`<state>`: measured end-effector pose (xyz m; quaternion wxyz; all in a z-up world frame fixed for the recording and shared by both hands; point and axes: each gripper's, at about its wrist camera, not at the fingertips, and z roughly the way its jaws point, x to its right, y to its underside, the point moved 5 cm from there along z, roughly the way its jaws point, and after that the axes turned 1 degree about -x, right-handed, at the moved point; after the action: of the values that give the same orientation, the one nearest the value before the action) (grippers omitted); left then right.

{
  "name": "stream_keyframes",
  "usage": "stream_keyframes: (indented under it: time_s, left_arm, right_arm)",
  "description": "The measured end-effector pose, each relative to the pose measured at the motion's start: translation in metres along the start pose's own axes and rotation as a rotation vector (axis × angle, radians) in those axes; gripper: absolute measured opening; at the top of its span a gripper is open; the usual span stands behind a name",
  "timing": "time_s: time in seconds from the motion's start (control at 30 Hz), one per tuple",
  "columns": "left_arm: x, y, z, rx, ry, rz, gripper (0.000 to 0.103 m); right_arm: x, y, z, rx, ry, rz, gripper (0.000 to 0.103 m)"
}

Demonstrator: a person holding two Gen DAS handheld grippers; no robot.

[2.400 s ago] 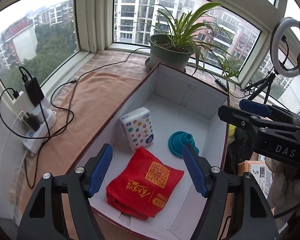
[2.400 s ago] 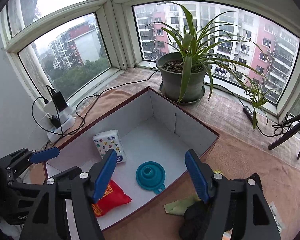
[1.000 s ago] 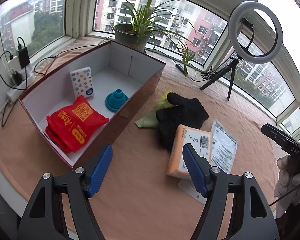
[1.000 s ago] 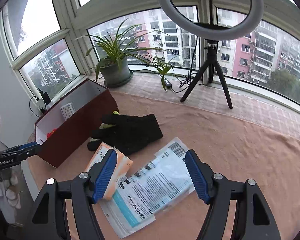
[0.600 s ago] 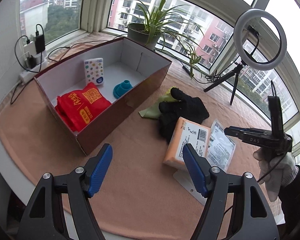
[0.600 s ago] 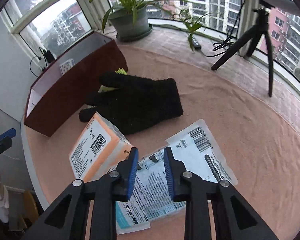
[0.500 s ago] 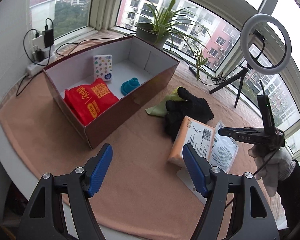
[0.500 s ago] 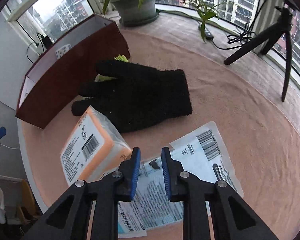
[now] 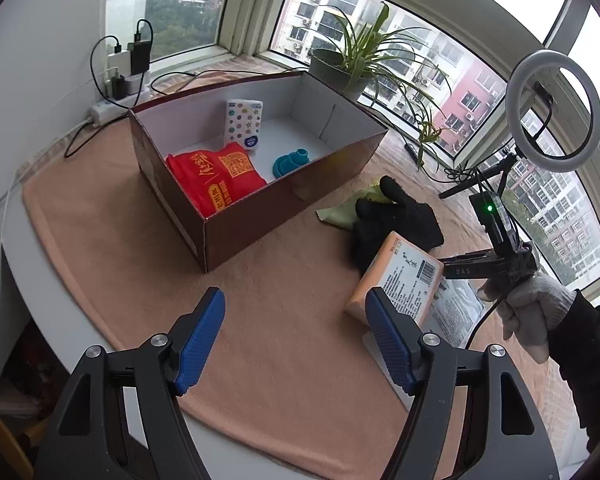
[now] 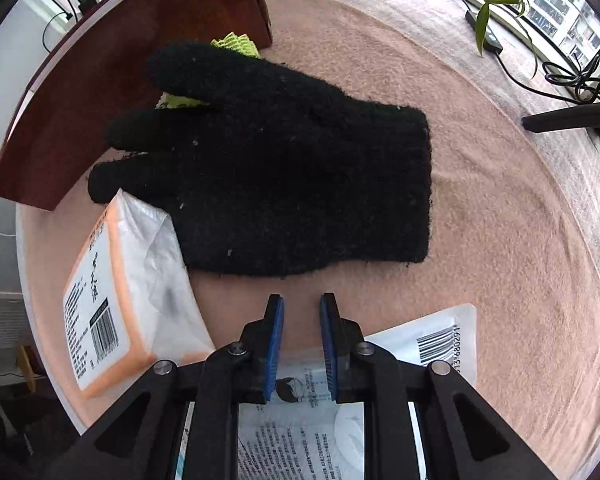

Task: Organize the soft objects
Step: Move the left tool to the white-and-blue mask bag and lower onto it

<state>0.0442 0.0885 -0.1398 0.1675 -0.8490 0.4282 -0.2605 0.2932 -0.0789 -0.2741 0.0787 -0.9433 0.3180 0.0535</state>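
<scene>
Gloves like this black knitted glove (image 10: 284,160) are light, limp and fuzzy, so it will probably sag and drape once lifted; the cuff edge at about 5 o'clock of it, nearest the right claw (image 10: 301,312), looks the easiest place to pinch. In the right wrist view it lies flat on the worktop, fingers pointing to 9 o'clock, partly over a yellow-green cloth (image 10: 236,42) and touching an orange tissue pack (image 10: 112,300) at its 7 o'clock. The right claw hangs just short of the cuff, its jaws nearly together with nothing between them, above a printed plastic packet (image 10: 440,344). The left claw (image 9: 292,340) stands wide apart and empty. A brown box (image 9: 284,196) at 10 o'clock already holds a red bag (image 9: 216,178). The worktop wears a peach-coloured cloth (image 9: 292,288), likely grippy. Windows, a potted plant (image 9: 352,64) and a ring light (image 9: 554,110) surround it.
</scene>
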Motion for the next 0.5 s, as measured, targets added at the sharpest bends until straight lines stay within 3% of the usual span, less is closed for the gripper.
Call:
stream_keyframes:
  time_s: [0.23,0.5]
  left_arm:
    - [0.011,0.004,0.007,-0.021,0.018,0.019,0.073]
    - [0.036,0.011,0.017,-0.061,0.060,0.073,0.073]
  right_arm:
    - [-0.027,0.047,0.000,-0.048,-0.062,-0.131,0.017]
    - [-0.028,0.103,-0.005,-0.060,-0.083,-0.143,0.017]
